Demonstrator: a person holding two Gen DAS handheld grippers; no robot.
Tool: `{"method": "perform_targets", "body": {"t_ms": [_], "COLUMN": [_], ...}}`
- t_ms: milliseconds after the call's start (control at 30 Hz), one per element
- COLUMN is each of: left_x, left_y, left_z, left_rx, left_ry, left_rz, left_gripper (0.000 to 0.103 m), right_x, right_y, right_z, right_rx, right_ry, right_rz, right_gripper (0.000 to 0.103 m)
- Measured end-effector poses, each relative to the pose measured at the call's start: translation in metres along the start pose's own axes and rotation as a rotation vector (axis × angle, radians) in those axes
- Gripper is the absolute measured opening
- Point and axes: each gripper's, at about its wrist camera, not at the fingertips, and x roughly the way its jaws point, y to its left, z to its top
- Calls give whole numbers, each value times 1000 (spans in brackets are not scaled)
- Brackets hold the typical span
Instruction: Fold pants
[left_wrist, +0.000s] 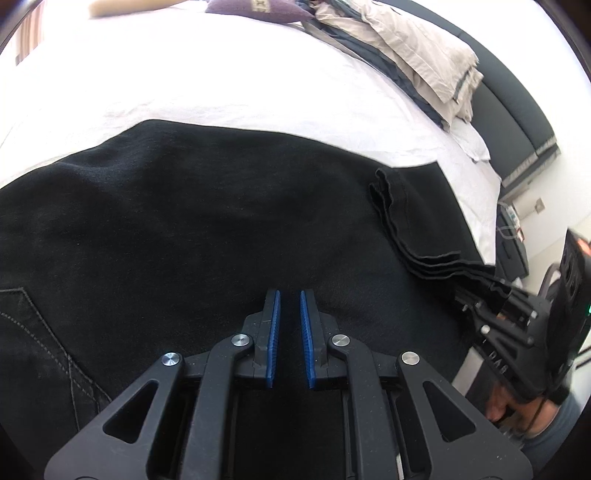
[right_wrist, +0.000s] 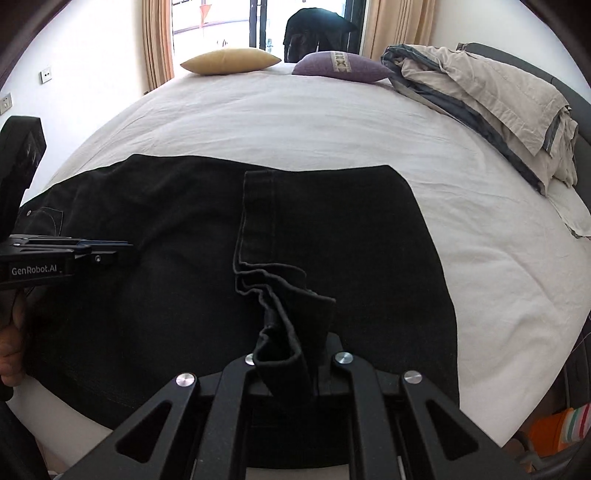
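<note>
Black pants lie spread on the white bed, a stitched pocket showing at the left. My left gripper hovers low over the middle of the cloth, its blue pads a narrow gap apart with nothing between them. It also shows from the side in the right wrist view as the left gripper. My right gripper is shut on the bunched leg hems, which are drawn back over the pants. In the left wrist view the right gripper sits at the bed's right edge with the hems trailing from it.
White sheet stretches beyond the pants. At the far side are a yellow pillow and a purple pillow. A heap of beige and grey bedding lies at the right by the dark headboard. A hand holds the left tool.
</note>
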Motion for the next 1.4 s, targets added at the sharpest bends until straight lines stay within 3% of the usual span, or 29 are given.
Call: {"method": "perform_targets", "body": {"t_ms": [67, 100, 133, 200, 633, 700, 767, 800, 833, 933, 1033, 1400], "left_x": [-8, -12, -17, -20, -15, -8, -2, 1, 4, 3, -6, -49], "left_y": [-5, -6, -9, -11, 32, 39, 50, 56, 61, 65, 70, 105], "left_z": [4, 6, 8, 13, 18, 19, 19, 17, 16, 14, 18, 29], "left_rx": [-50, -88, -123, -169, -477, -507, -529, -536, -539, -512, -473, -346], "left_ry": [-11, -24, -40, -38, 60, 92, 114, 133, 148, 150, 132, 137], "left_rz": [-62, -117, -166, -240, -485, -470, -464, -451, -442, -431, -419, -295], "left_gripper": [47, 86, 103, 103, 102, 99, 78, 50, 33, 17, 8, 7], "right_x": [-8, -11, -15, -24, -43, -45, -47, -48, -49, -49, -50, -50], "right_y": [9, 15, 22, 34, 82, 87, 93, 96, 99, 113, 125, 188], "right_z": [2, 3, 3, 3, 4, 6, 8, 8, 8, 6, 5, -3], "right_rx": [-9, -26, -45, -69, -177, -190, -202, -210, -219, -251, -280, -452], "right_ry": [-27, -41, -55, -82, -120, -124, -128, -130, -130, -129, -131, -153], "right_rz": [-13, -19, -24, -24, -55, -55, -51, -47, -40, -19, 1, 61], "right_gripper": [10, 10, 10, 10, 10, 10, 10, 10, 11, 11, 11, 11]}}
